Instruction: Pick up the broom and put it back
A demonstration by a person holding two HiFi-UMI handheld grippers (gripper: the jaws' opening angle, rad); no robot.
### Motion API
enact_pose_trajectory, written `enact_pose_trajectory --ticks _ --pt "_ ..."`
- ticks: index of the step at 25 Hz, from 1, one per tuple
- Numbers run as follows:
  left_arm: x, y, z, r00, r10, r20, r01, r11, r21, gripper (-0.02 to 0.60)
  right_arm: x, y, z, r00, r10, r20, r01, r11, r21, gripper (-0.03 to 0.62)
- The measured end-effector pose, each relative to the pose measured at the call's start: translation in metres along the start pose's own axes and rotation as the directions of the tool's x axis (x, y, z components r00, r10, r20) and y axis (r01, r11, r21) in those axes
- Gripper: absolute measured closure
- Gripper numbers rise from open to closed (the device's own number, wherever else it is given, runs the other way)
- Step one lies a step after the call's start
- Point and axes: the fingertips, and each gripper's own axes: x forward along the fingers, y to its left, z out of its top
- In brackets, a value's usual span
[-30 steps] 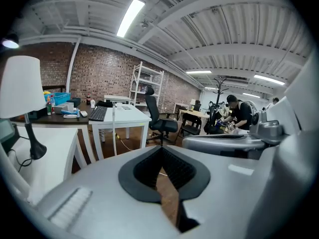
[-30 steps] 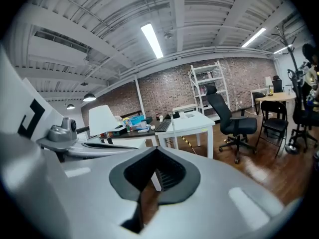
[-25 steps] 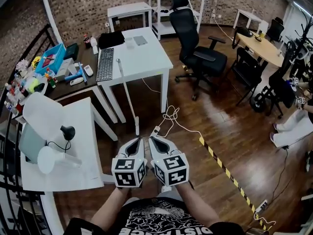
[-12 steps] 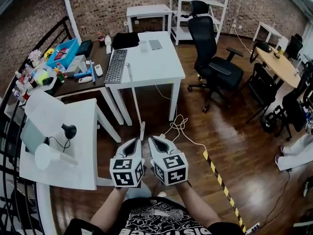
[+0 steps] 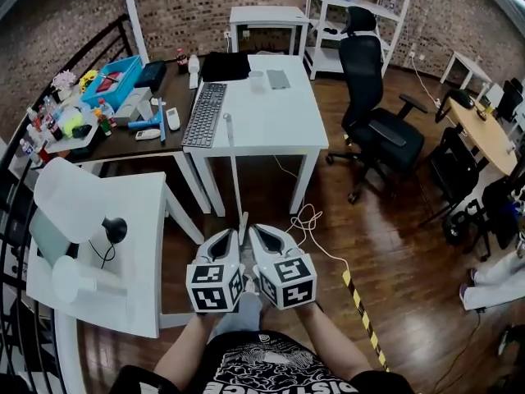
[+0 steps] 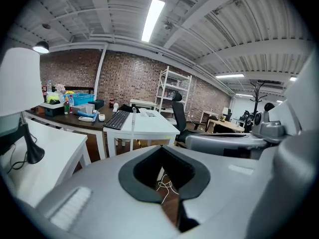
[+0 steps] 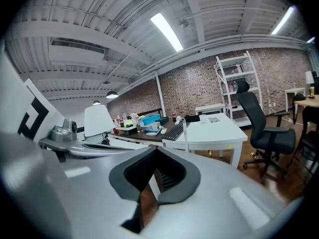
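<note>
Currently: broom untouched against white bench, pickup and return pending; my left tongs, right tongs together, empty.

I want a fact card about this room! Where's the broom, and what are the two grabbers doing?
broom: thin white stick leaning on the white table, bottom end on the floor
table top: black keyboard
left gripper: fingers shut, holding nothing
right gripper: fingers shut, holding nothing
grippers and broom: apart, broom not yet picked up
office chair: black, right of the table
lamp: white, on the near left table
</note>
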Motion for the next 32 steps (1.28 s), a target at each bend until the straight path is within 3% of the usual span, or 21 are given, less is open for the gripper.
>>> enact_pose_trajectory --ticks 13,22,25,32 --pt "0.108 0.072 0.058 1.0 0.007 -0.013 -0.007 0.999 -0.045 0.577 0.137 -0.046 0.04 0.998 0.002 -0.062 -0.004 1.0 -0.025 0.575" --pt "0.148 0.13 0.077 0.999 0.035 -0.011 -0.036 0.995 -0.092 0.577 0.222 -0.065 0.047 0.995 -0.017 -0.098 0.013 0.999 -0.048 0.556" --pt "0.158 0.139 0.079 0.999 0.033 -0.02 -0.035 0.995 -0.095 0.577 0.242 -0.073 0.044 0.993 -0.025 -0.113 0.02 0.999 -0.047 0.522" --pt "0.182 0.144 0.086 0.999 0.023 -0.033 -0.025 0.997 -0.075 0.577 0.277 -0.096 0.041 0.99 -0.044 -0.131 0.039 0.999 -0.038 0.511"
